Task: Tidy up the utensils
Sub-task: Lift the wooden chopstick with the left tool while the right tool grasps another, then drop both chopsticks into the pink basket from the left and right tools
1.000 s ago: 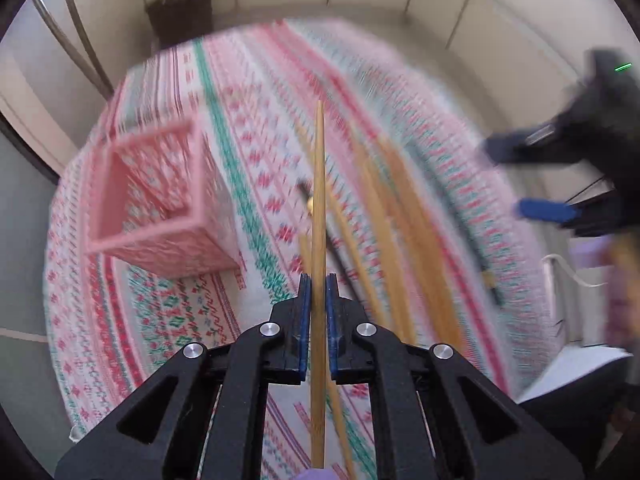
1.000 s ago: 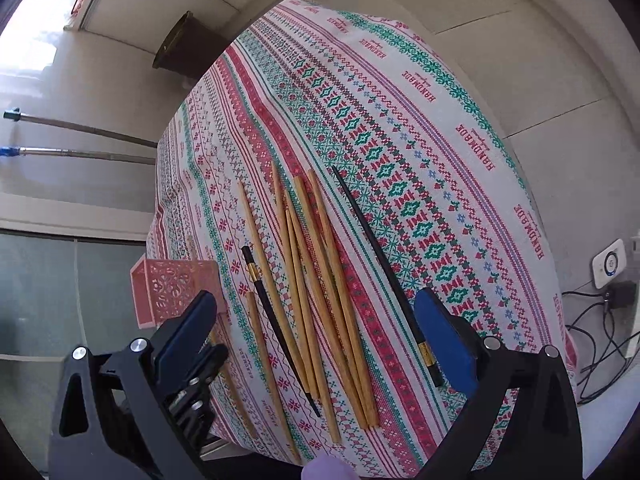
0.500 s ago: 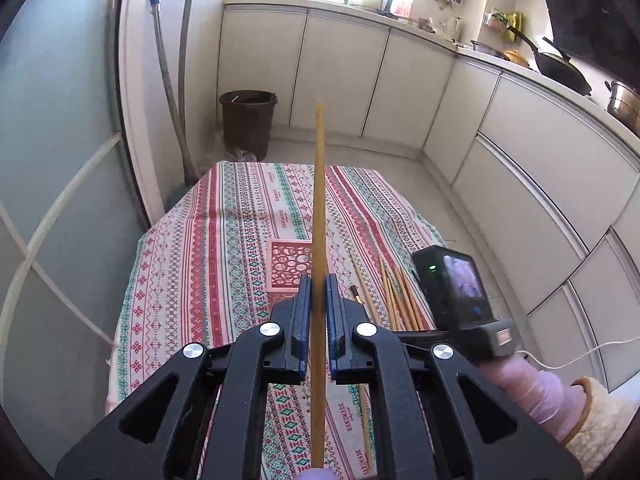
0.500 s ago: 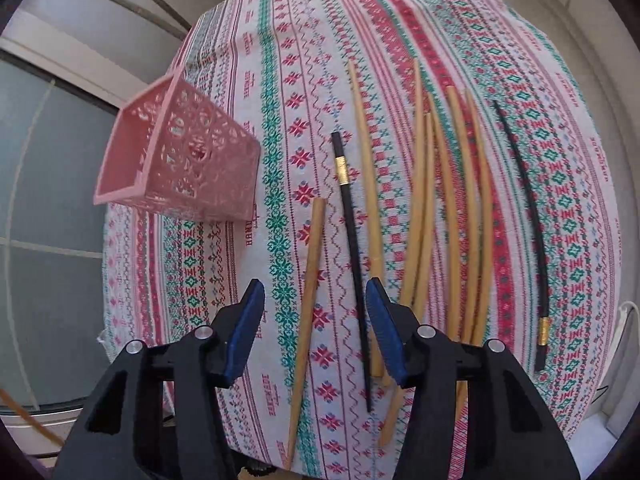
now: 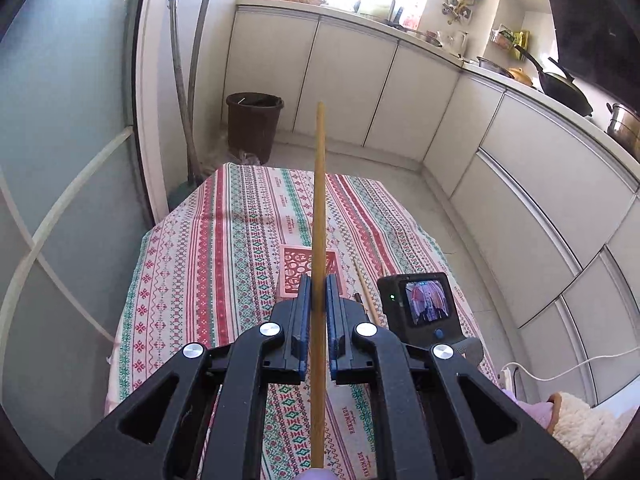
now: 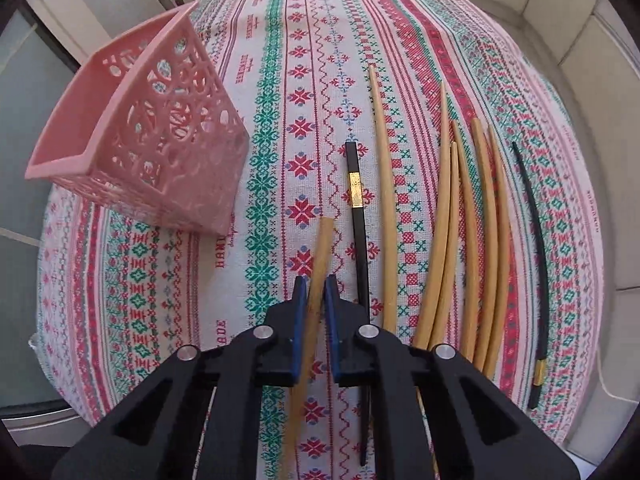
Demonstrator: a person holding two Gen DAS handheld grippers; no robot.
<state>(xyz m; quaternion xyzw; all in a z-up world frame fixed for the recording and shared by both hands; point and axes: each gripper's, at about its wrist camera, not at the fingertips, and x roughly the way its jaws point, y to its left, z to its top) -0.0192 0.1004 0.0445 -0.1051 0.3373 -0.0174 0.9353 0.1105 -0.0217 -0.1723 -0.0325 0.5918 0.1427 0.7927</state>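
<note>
In the left wrist view my left gripper is shut on a wooden chopstick that sticks forward and up, high over the table. The pink lattice basket stands behind its tips. In the right wrist view my right gripper points down at the table. Its jaws are closing and the pads press on another wooden chopstick lying on the cloth. The basket stands to the upper left. A black chopstick lies just right of the held one.
Several wooden chopsticks lie side by side right of the gripper, with a second black chopstick at the far right. The patterned tablecloth covers the table. The right gripper's camera shows in the left wrist view. A dark bin stands beyond.
My right gripper swung over the leftmost wooden chopstick, came down and closed from wide open onto it. My left gripper rose and tilted up with its chopstick, then held still.
</note>
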